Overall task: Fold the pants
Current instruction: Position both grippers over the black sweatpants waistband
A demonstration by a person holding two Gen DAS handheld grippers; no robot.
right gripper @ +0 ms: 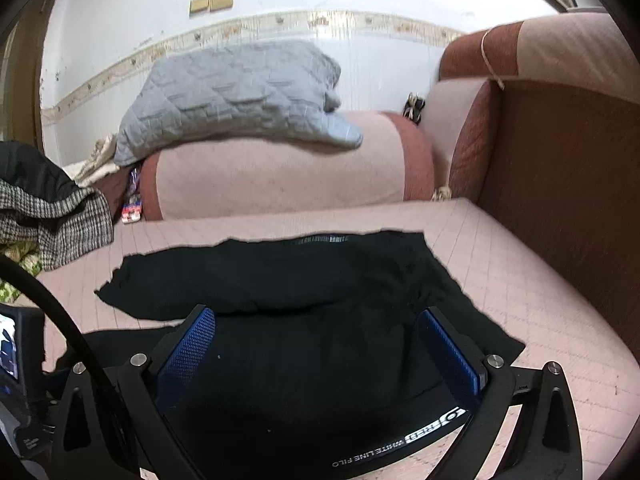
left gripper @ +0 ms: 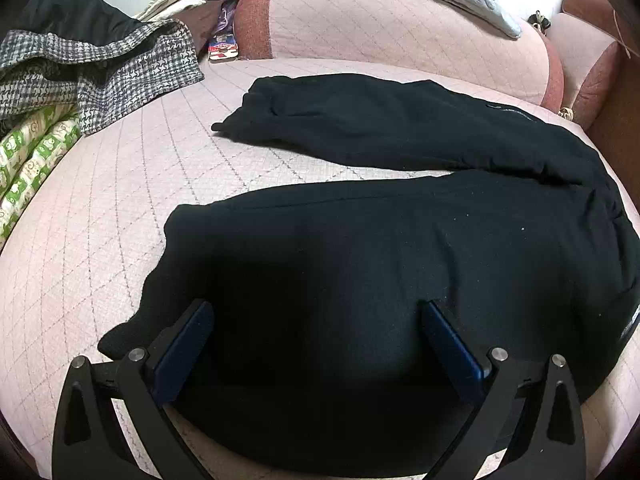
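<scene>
Black pants [left gripper: 380, 248] lie spread on the pink quilted sofa seat [left gripper: 120, 200], one leg toward the back, the other near me, joined at the right. My left gripper [left gripper: 316, 312] is open, its blue-padded fingers [left gripper: 184, 344] over the near leg. In the right wrist view the pants [right gripper: 280, 280] lie flat, with the white-lettered waistband [right gripper: 400, 438] near the bottom. My right gripper [right gripper: 316, 320] is open just above the waist area, holding nothing.
A houndstooth garment [left gripper: 100, 72] and a green patterned cloth [left gripper: 32, 160] lie at the left. A grey quilted cushion [right gripper: 240, 96] rests on the sofa back [right gripper: 280, 176]. A brown armrest [right gripper: 560, 160] stands at the right. A black cable [right gripper: 60, 320] crosses at the lower left.
</scene>
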